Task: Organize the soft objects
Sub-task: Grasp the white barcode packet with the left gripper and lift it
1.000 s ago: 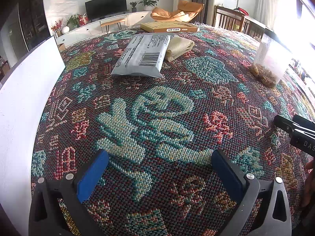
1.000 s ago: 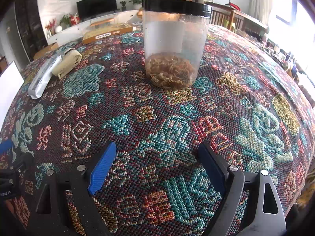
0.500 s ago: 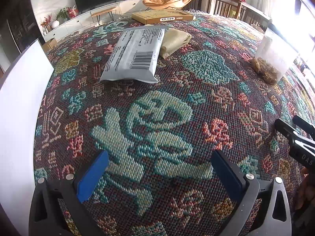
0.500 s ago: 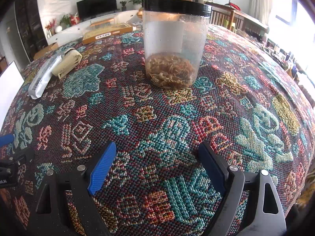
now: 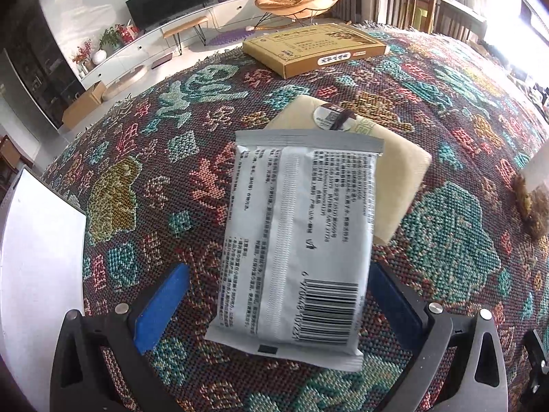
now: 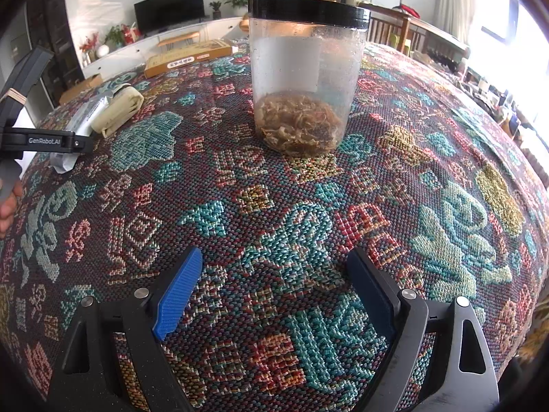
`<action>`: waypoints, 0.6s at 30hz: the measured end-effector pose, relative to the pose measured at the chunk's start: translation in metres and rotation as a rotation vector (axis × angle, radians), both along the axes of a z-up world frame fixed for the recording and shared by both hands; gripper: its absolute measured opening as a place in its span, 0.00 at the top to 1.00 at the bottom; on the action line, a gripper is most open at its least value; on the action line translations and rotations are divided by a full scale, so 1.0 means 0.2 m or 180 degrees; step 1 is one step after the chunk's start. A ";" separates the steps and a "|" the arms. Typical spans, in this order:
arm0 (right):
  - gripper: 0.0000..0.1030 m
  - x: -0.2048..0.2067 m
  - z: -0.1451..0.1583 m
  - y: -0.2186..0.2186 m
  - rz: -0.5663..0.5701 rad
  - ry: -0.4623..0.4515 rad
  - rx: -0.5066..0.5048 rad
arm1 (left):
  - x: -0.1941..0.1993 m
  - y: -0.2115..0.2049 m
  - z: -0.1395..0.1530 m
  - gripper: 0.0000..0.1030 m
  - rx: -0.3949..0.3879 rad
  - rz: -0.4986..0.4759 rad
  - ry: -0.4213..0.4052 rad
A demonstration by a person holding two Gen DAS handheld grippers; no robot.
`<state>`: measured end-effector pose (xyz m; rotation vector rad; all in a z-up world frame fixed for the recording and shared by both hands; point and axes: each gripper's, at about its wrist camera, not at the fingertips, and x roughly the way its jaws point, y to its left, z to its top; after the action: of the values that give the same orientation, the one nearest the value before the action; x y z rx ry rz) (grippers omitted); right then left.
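The left gripper (image 5: 274, 312) hangs low over the woven patterned tablecloth (image 5: 446, 233), its 2 blue-padded fingers (image 5: 161, 309) spread wide. The near, barcode end of a flat grey plastic packet printed with text (image 5: 295, 240) lies between them; whether the pads touch it cannot be told. The packet's far half rests on a cream folded cloth pouch with a round label (image 5: 394, 171), which sticks out to its right. At the left edge stands a plain white board (image 5: 37, 274). Farther off, near the table's far edge, lies a flat yellow-brown cardboard box (image 5: 315, 49).

The right gripper (image 6: 274, 292) has its 2 fingers likewise spread apart, with only tablecloth between them. Straight ahead, well apart from the fingers, stands an upright clear plastic jar with a black lid (image 6: 305, 79), brown dried shreds in its bottom. In this view the packet and pouch lie far to the left, beside the other gripper's black body.
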<state>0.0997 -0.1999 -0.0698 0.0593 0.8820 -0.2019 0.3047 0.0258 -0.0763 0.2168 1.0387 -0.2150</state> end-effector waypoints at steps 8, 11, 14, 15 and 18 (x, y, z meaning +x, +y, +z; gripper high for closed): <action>0.13 0.00 0.00 0.00 0.0001 0.0001 0.0001 | -0.27 0.23 0.04 0.36 -0.0381 0.0598 -0.0043; 0.13 0.00 0.00 0.00 0.0001 0.0000 0.0002 | -0.48 0.30 0.01 0.35 -0.0294 0.0722 -0.0057; 0.13 0.00 0.00 0.00 0.0002 0.0000 0.0001 | -0.62 0.33 -0.03 0.28 -0.0176 0.0704 -0.0184; 0.13 0.00 0.00 0.00 0.0002 0.0000 0.0000 | -0.63 0.34 -0.04 0.18 -0.0137 0.0689 -0.0273; 0.13 0.00 0.00 0.01 0.0011 -0.0001 0.0012 | -0.65 0.36 -0.06 0.05 -0.0049 0.0658 -0.0445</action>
<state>0.0997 -0.1988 -0.0691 0.0614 0.8821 -0.1970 0.1744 0.0978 -0.0888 0.1076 0.9129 -0.0204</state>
